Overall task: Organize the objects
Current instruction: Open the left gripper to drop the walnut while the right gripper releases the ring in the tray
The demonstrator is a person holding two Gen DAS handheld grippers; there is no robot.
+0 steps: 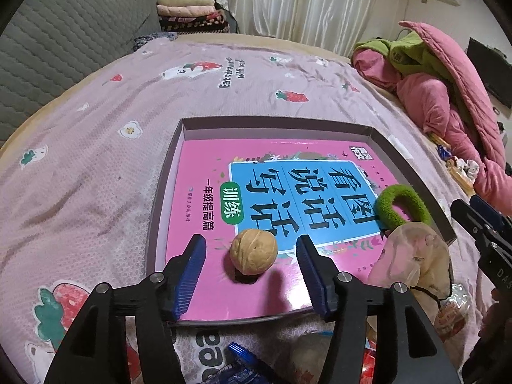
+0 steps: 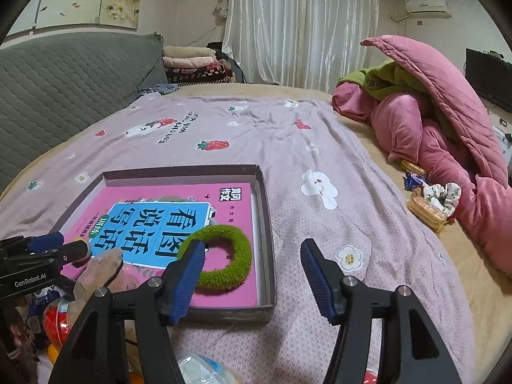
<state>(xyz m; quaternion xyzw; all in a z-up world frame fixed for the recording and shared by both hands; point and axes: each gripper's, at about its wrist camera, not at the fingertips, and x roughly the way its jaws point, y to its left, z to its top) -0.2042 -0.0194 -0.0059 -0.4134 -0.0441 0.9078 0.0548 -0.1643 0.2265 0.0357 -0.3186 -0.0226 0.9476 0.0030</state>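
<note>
Left tongs point(image 1: 251, 256) open astride the walnut point(image 1: 252, 251), pads clear; right tongs point(image 2: 252, 264) open, empty. Walnut and green ring point(image 2: 224, 256) lie on the book point(image 1: 224, 224) in the tray point(image 1: 275, 121), apparently gathered there.

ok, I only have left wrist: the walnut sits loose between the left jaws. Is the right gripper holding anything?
Observer: No. The right gripper is open, with nothing between its pads.
Operator: Green ring fully inside the tray?
Observer: Yes. The green ring lies flat on the pink book, just inside the tray's right wall.
Operator: Anything loose on the bed on that side?
Observer: A floral scrunchie and a wafer pack, close together beside the pink quilt.
</note>
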